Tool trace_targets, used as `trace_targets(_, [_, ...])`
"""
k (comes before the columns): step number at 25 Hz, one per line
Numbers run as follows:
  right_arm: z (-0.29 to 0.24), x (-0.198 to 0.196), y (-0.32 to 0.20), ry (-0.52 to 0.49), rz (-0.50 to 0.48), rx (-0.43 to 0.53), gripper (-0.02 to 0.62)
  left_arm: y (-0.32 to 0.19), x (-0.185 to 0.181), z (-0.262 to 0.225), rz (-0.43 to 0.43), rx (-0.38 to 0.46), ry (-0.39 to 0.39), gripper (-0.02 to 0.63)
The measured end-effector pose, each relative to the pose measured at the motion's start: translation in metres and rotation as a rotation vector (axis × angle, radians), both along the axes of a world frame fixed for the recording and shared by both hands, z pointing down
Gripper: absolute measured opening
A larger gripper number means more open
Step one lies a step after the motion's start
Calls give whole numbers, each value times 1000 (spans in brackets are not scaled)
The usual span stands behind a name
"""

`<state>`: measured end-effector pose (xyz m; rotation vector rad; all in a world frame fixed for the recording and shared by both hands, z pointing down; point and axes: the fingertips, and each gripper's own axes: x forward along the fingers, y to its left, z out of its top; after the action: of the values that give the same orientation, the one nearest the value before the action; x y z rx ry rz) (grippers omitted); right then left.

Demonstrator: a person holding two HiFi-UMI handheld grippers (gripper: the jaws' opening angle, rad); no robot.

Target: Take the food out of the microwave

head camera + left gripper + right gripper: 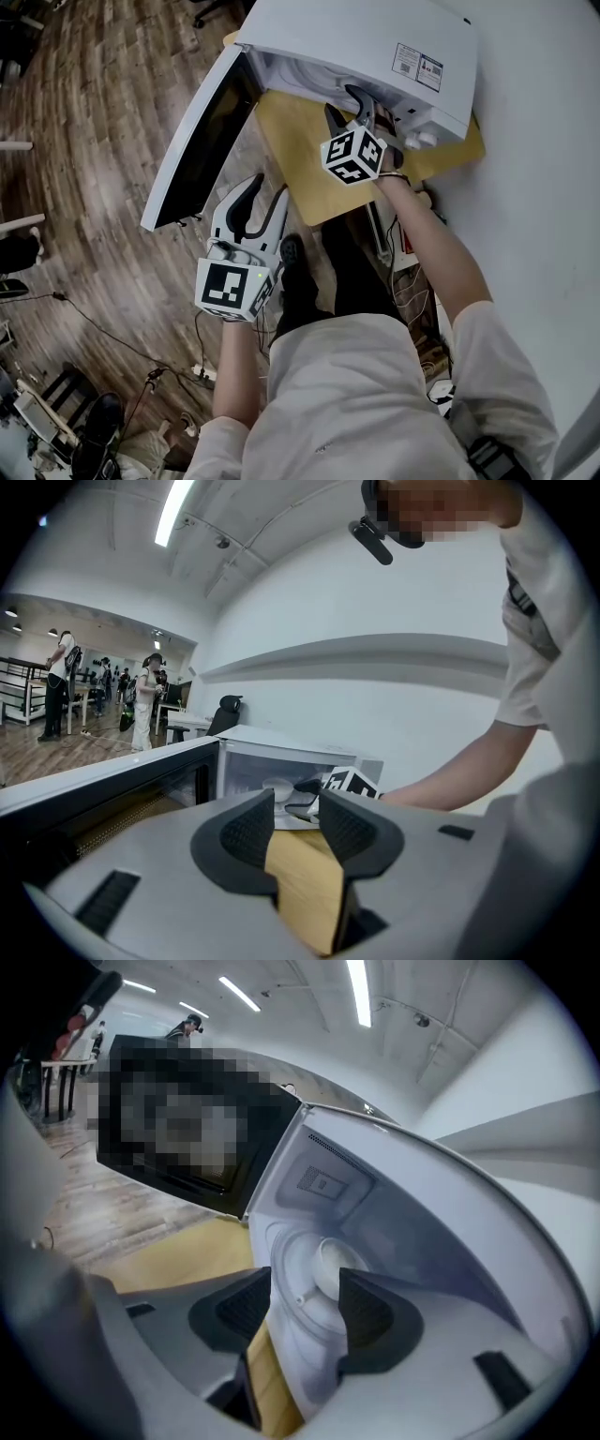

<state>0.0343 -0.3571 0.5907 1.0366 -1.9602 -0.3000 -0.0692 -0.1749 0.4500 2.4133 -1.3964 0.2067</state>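
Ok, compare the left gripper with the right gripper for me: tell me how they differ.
The right gripper is at the mouth of the microwave, jaws aimed at the white bowl inside; the left gripper hangs back beside the open door. The right gripper is over the table, the left gripper over the floor. Both have jaws apart, holding nothing.

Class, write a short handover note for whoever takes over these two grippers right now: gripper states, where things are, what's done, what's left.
Left gripper: open, empty, held back beside the table.
Right gripper: open, empty, at the mouth of the microwave.
Things: door open; white bowl inside the microwave.
Done: door opened.
Left: grip the bowl and bring it out.
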Motion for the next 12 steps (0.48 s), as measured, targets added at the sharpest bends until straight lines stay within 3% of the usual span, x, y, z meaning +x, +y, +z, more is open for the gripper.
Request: trace_targets(12, [17, 5, -41, 148, 63, 58, 213, 4, -7, 13, -29, -35, 14, 126])
